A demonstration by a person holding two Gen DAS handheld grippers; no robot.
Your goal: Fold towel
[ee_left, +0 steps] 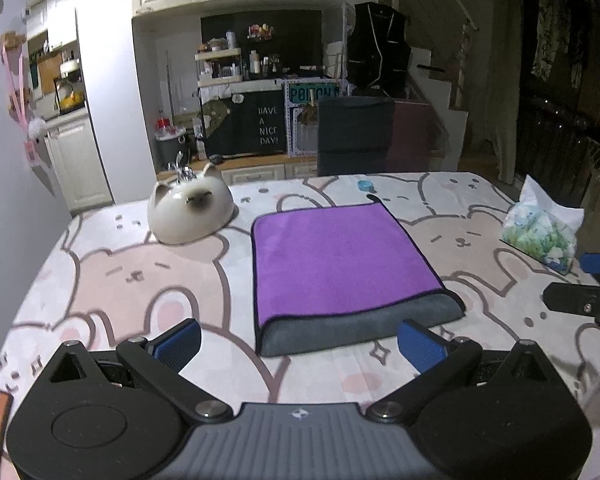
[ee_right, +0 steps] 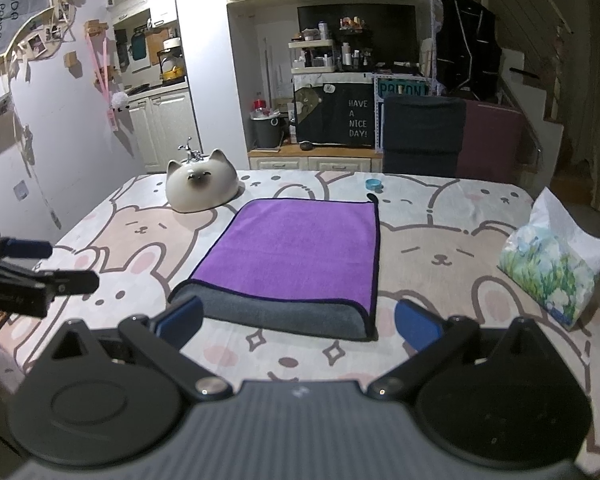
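Observation:
A towel (ee_left: 340,264), purple on top with a grey underside showing along its near edge, lies folded flat on the table; it also shows in the right wrist view (ee_right: 300,256). My left gripper (ee_left: 300,344) is open and empty, its blue pads just short of the towel's near edge. My right gripper (ee_right: 300,326) is open and empty, also just short of the near grey edge. Each gripper shows at the edge of the other's view: the right gripper in the left wrist view (ee_left: 592,280), the left gripper in the right wrist view (ee_right: 40,268).
The table wears a bear-print cloth (ee_left: 140,288). A cat-shaped ceramic bowl (ee_left: 190,210) sits at the far left of the towel. A tissue pack (ee_right: 556,268) lies at the right. A small blue ring (ee_right: 373,185) lies beyond the towel. A dark chair (ee_right: 420,136) stands behind the table.

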